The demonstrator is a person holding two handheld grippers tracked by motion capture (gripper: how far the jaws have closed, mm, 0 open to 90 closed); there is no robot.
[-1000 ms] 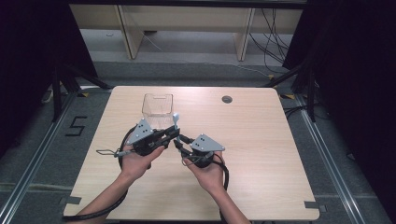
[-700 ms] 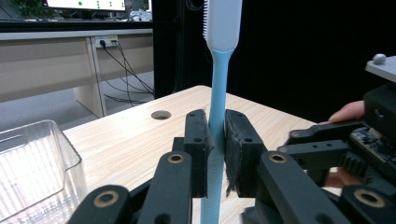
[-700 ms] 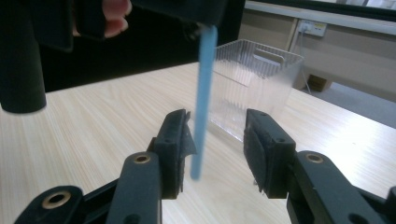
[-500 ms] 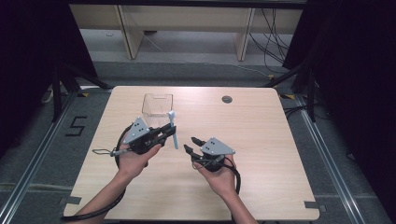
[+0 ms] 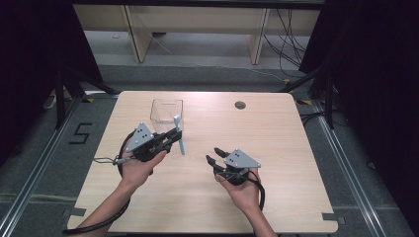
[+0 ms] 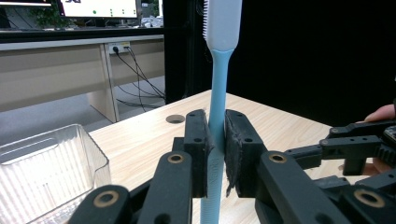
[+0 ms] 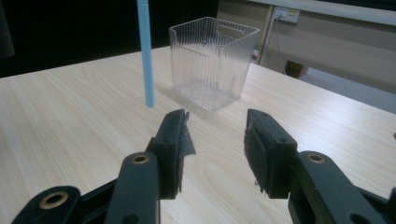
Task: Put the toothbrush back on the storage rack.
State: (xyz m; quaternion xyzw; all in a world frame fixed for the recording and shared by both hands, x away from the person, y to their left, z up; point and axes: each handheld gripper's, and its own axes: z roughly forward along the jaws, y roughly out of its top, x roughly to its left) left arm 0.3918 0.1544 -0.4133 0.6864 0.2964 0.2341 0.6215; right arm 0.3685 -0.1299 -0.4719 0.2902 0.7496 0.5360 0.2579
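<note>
Pale wooden surface (image 5: pixel 276 148), centre frame. Left hand-held gripper (image 5: pixel 170 139) is clamped on an upright blue toothbrush (image 5: pixel 180 136) beside a clear bin (image 5: pixel 166 114). Right hand-held gripper (image 5: pixel 213 154), jaws just opened and empty, sits lower right. Handover looks done; next, lower the toothbrush into the bin.

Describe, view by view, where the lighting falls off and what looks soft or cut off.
High view: table evenly lit, surroundings dark. Left gripper view: toothbrush sharp, its head cropped at the top; background black at right. Right gripper view: clear bin crisp, nearest jaws slightly soft.

Wooden table (image 5: pixel 296 163), clear bin (image 5: pixel 166 114)
</note>
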